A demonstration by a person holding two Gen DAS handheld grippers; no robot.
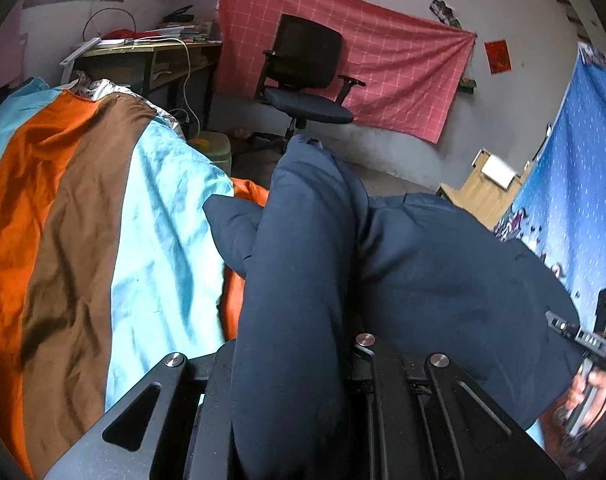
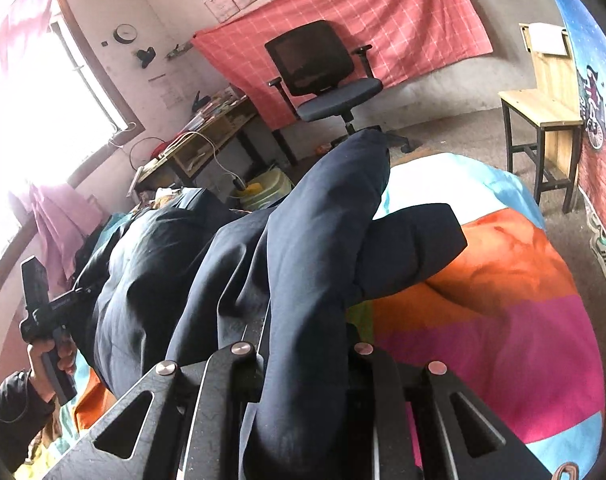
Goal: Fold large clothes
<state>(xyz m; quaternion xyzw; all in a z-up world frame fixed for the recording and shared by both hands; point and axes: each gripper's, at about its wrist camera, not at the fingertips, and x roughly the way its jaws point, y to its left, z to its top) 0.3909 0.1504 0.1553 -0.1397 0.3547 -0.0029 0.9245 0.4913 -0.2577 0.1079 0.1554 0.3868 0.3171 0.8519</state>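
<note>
A large dark navy garment (image 1: 443, 264) hangs stretched between both grippers above a bed with a striped cover (image 1: 83, 208). My left gripper (image 1: 295, 360) is shut on a thick fold of the navy cloth, which bulges up between its jaws and hides the fingertips. My right gripper (image 2: 303, 360) is shut on another fold of the same garment (image 2: 163, 280) in the same way. The right gripper's body shows at the right edge of the left wrist view (image 1: 595, 340). The left gripper's body shows at the left of the right wrist view (image 2: 47, 312).
The bed cover (image 2: 503, 280) has orange, pink, brown and light blue stripes. A black office chair (image 1: 303, 76) stands before a pink checked wall cloth (image 1: 403, 72). A cluttered desk (image 1: 151, 52) is at the left. A wooden chair (image 2: 543, 120) and blue hanging cloth (image 1: 583, 180) are at the right.
</note>
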